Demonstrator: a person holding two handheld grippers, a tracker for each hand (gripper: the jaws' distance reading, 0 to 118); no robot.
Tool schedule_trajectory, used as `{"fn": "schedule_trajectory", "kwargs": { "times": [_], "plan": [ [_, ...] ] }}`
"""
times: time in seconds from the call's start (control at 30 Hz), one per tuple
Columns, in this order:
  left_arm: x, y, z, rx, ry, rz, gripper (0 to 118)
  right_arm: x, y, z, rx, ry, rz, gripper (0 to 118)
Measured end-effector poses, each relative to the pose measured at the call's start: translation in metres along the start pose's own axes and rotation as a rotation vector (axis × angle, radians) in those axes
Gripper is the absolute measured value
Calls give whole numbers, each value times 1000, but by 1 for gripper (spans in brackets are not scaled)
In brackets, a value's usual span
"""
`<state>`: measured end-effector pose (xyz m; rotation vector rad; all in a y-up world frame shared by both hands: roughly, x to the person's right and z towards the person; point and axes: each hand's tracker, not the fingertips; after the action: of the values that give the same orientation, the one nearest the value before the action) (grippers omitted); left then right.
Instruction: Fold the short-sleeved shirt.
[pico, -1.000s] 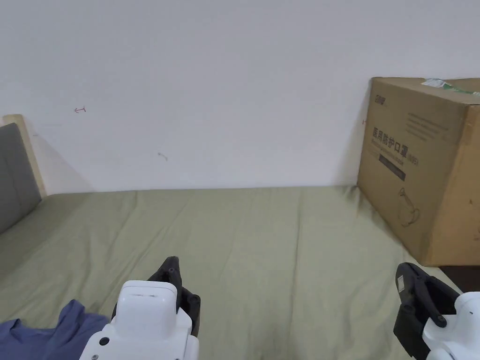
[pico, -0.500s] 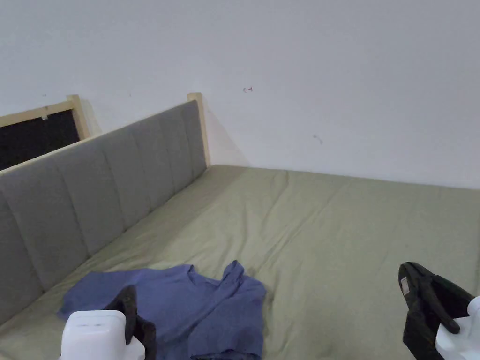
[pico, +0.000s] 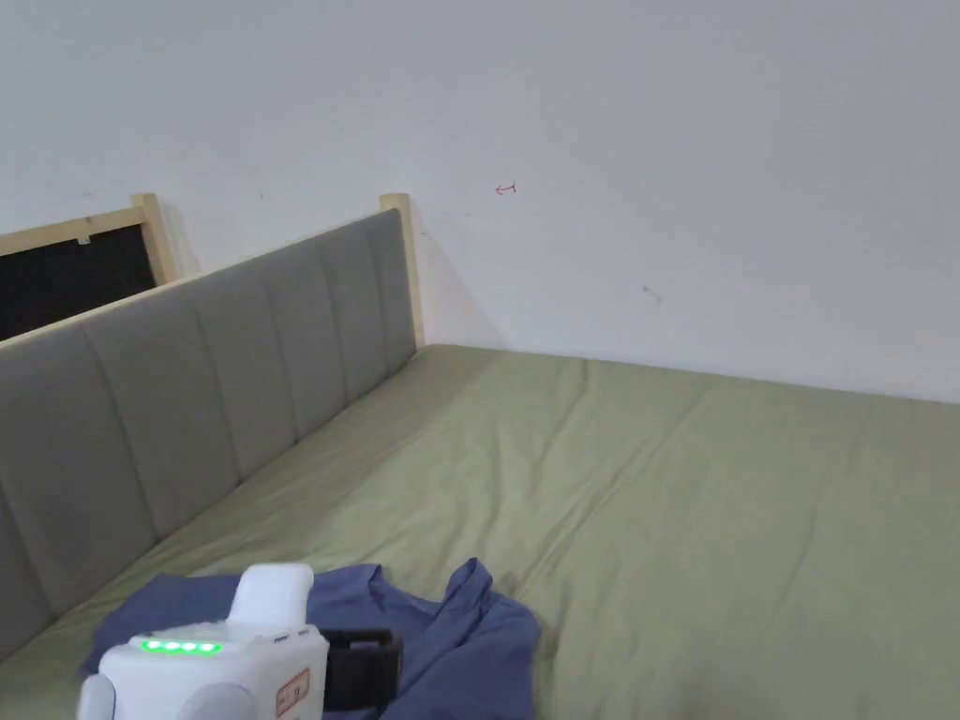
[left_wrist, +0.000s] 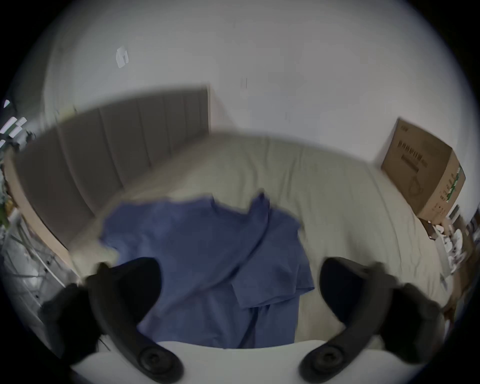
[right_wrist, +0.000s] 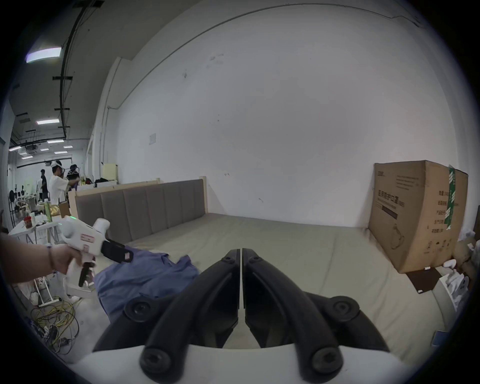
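Left gripper (left_wrist: 239, 288) jaws wide apart, hovering over crumpled blue shirt (left_wrist: 207, 259) lying near headboard (pico: 206, 394) on green bed sheet (pico: 703, 525). Right gripper (right_wrist: 242, 253) jaws closed together, empty, beside the shirt. Cardboard box (right_wrist: 415, 213) stands well apart, against wall (pico: 562, 141).

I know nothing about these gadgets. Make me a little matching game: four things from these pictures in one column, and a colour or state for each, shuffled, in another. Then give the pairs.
Things:
1. shirt
2. left gripper
3. right gripper
4. cardboard box

States:
A. jaws closed together, holding nothing
B. brown, standing on the bed by the wall
C. blue, crumpled near the headboard
D. jaws wide apart above the cloth

Pairs: 1-C, 2-D, 3-A, 4-B
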<state>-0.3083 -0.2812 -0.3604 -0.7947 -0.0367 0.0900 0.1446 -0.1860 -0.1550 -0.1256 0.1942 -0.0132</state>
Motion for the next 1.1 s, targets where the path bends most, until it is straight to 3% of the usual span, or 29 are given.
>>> {"fn": "schedule_trajectory", "kwargs": {
  "times": [0.03, 0.2, 0.37, 0.43, 0.63, 0.67, 0.7, 0.77, 0.8, 0.9, 1.1],
  "plan": [
    [-3, -6, -7, 21, -12, 16, 106, 5, -4, 2, -17, -11, 6, 2],
    [-1, -10, -100, -177, 16, 54, 114, 20, -21, 5, -119, -65, 65, 2],
    [-3, -38, -173, -411, 44, -17, 118, 27, -30, 1, -179, -56, 24, 2],
    [0, -41, -160, -211, 56, 34, 118, 27, -31, 0, -185, -56, 13, 2],
    [9, -45, -145, -287, 65, 65, 114, 31, -28, -3, -190, -45, -42, 2],
    [10, -45, -137, -247, 78, 86, 106, 32, -27, -3, -191, -49, -48, 2],
    [9, -43, -127, -162, 101, 86, 88, 33, -26, -1, -189, -52, -54, 2],
    [5, -37, -111, -117, 191, 91, 7, 36, -25, 5, -180, -51, -65, 2],
    [-1, -34, -103, -124, 222, 103, 6, 37, -25, 8, -178, -46, -65, 2],
    [-27, -11, -76, -89, 136, 210, 6, 39, -20, 16, -167, -41, -42, 2],
    [-15, 47, 39, 168, 227, 24, 6, 50, -6, 43, -95, -42, -36, 2]
  ]
}}
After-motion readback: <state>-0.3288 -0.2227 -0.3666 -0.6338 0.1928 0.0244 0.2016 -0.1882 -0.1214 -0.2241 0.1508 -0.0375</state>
